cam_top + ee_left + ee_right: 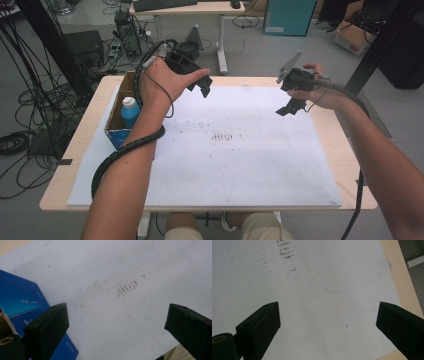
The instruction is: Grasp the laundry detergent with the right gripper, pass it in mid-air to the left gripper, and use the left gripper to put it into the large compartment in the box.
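Observation:
My left gripper is held above the far left of the white sheet, beside a blue cardboard box. A blue bottle with a white cap stands inside that box. In the left gripper view the jaws stand wide apart with nothing between them, and the blue box lies to their left. My right gripper hovers over the far right of the sheet. Its jaws are also spread wide over bare paper.
The sheet covers most of the wooden table and bears brownish smudges near its middle. A faint pencilled outline marks the paper near the right edge. Cables and a second desk lie on the floor beyond the table.

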Demonstrator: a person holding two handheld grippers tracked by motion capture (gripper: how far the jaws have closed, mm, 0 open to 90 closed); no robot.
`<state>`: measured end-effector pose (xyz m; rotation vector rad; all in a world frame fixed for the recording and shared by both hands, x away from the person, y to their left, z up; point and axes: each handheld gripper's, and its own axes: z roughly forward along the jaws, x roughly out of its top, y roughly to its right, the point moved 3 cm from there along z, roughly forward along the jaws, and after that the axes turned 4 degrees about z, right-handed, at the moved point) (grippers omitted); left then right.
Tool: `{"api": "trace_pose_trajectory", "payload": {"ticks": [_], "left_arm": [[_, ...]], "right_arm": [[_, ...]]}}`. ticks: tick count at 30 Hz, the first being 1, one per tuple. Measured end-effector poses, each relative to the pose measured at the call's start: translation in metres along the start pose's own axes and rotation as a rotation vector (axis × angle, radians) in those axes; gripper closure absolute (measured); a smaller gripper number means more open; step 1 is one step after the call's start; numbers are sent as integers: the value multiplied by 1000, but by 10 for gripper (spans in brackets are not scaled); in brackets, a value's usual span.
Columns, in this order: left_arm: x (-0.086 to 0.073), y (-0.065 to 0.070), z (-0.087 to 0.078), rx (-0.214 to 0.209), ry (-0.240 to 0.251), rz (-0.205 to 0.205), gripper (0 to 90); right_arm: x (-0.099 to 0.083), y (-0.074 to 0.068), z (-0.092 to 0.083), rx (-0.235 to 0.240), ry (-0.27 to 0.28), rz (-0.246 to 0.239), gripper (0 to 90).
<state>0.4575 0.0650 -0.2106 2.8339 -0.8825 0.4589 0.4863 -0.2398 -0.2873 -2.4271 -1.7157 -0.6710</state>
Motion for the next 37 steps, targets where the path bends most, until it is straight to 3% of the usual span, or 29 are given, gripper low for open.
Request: {"api": "trace_pose_trajectory", "payload": {"ticks": [11,37], "left_arm": [[1,1,7,-3,-4,-10,52],[-2,-3,8,15,17,-18,49]], "right_arm": [[-12,2,-2,-2,-25,7,55],[-12,-1,2,4,-34,-4,54]]}}
